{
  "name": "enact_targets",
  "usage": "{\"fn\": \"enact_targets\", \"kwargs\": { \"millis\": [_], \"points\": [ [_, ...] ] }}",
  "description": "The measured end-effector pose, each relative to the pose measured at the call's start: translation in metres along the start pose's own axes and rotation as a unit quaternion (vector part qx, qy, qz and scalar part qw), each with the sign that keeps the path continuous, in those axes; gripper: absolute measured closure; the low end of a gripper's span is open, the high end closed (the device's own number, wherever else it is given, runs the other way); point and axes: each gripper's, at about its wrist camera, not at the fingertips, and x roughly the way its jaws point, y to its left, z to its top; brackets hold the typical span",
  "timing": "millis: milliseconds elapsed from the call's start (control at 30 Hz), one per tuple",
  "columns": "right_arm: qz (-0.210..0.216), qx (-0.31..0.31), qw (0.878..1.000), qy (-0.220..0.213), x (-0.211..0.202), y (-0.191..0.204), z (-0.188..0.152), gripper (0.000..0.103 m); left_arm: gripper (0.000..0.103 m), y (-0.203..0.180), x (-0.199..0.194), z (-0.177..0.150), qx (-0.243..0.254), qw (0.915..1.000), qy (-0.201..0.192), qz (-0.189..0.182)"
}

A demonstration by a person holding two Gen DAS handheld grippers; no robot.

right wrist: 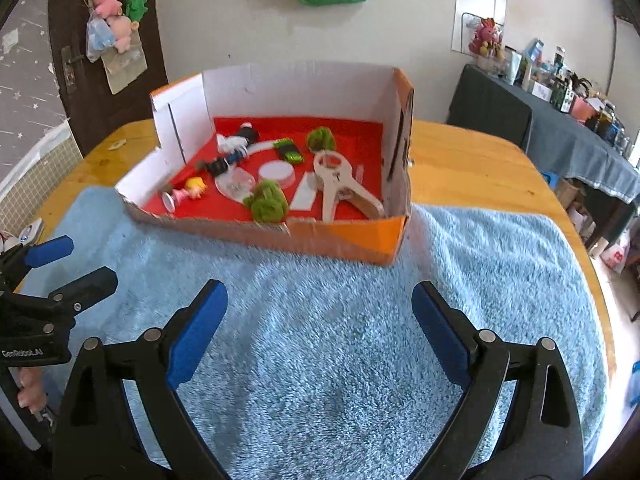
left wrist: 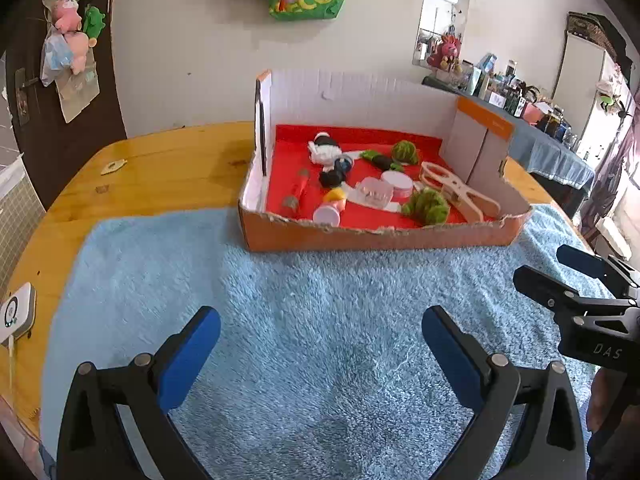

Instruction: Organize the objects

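An orange cardboard box [left wrist: 360, 236] [right wrist: 348, 240] with a red floor stands on a blue towel [left wrist: 312, 320] [right wrist: 340, 340]. Inside lie small toys: a wooden clamp [left wrist: 460, 192] [right wrist: 340, 188], green fuzzy balls [left wrist: 426, 206] [right wrist: 268, 202], a white round lid [left wrist: 396, 182] [right wrist: 276, 172], a blonde figure [left wrist: 334, 200] [right wrist: 194, 188] and black-and-white figures [left wrist: 326, 148] [right wrist: 240, 138]. My left gripper [left wrist: 320, 336] is open and empty over the towel, in front of the box. My right gripper [right wrist: 320, 312] is open and empty too. Each also shows in the other's view, the right [left wrist: 560, 276] and the left [right wrist: 68, 264].
The towel lies on a wooden table [left wrist: 160, 164] [right wrist: 460, 152]. A white device [left wrist: 16, 312] sits at the table's left edge. A cluttered side table [right wrist: 560, 120] stands at the right. A door with hanging plush toys [left wrist: 72, 36] is at the back left.
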Motion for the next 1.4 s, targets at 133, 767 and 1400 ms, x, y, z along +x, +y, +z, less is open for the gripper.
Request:
{"fn": "enact_targets", "kwargs": {
  "millis": [133,767,1400],
  "points": [
    [-0.001,0.005,1.0,0.012,0.009,-0.003,-0.005,0.009,0.0,-0.002,0.01,-0.004,-0.003,0.9999,0.009,0.008],
    [-0.018,-0.006,0.999,0.051,0.03,0.001,-0.025,0.007,0.0,-0.005,0.035,-0.018,-0.003,0.9985,0.041,0.036],
    [-0.035,0.008,0.998,0.058,0.032,-0.001,-0.024,0.0,0.0,-0.006,0.041,-0.018,-0.003,0.9981,0.038,0.049]
  ]
}}
